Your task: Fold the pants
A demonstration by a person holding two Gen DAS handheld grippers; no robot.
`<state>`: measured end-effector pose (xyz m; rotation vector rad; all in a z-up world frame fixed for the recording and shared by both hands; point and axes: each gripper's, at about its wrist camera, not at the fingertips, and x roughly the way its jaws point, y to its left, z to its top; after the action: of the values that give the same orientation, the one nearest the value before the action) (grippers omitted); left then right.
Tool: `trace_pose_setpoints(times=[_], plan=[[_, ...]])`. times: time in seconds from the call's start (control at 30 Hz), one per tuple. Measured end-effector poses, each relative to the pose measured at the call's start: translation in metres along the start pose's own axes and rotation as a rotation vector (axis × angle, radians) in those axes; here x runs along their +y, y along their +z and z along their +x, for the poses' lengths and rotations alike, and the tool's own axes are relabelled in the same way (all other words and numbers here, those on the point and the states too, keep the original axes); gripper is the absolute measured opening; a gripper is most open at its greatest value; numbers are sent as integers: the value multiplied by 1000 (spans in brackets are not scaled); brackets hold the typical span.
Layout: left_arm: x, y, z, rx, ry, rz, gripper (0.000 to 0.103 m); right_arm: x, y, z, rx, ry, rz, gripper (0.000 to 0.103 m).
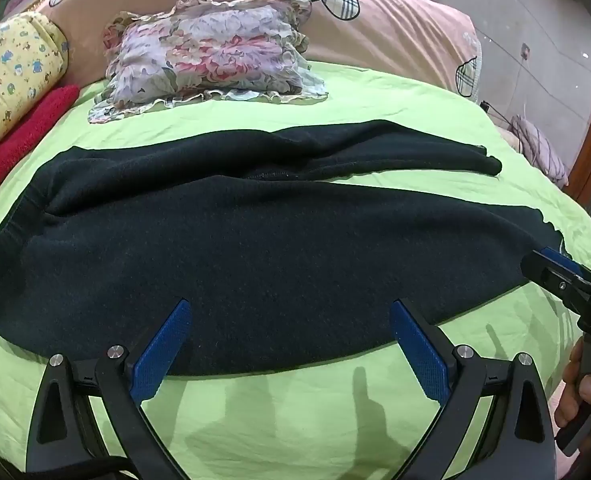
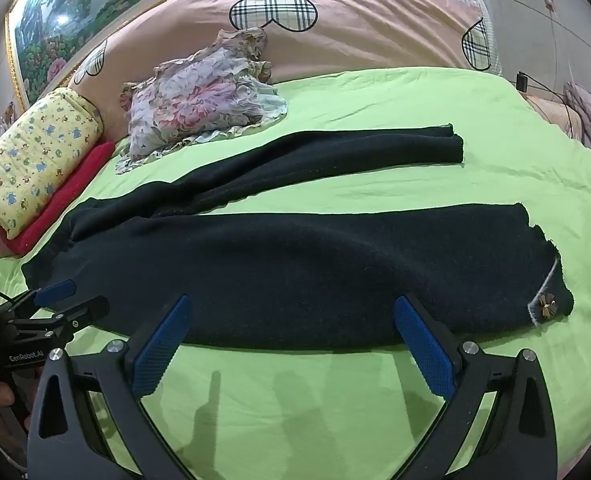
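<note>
Pants [image 1: 255, 248] lie spread on the green sheet [image 1: 295, 412] just ahead of me, long axis crosswise, waistband left, cuffs right. Left gripper [image 1: 291, 340] hovers nearer the waist, right gripper [image 2: 293, 338] nearer the cuffs; both gape wide, holding nothing.

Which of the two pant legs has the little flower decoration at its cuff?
The near leg, lying closest to the right gripper; its cuff carries the flower trim. The far leg ends plain.

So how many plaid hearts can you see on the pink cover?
3 in the right wrist view: one at top center, one at the left, one at the right end. More may be hidden behind the floral cloth.
</note>
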<state>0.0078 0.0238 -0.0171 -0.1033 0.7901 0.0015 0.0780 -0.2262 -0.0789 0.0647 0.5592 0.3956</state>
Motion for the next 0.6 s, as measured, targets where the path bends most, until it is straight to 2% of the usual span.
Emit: trace_pose_setpoints(times=[0.6], plan=[[2, -1, 3, 10, -27, -12, 100, -2, 2, 2, 5, -4, 8, 101]])
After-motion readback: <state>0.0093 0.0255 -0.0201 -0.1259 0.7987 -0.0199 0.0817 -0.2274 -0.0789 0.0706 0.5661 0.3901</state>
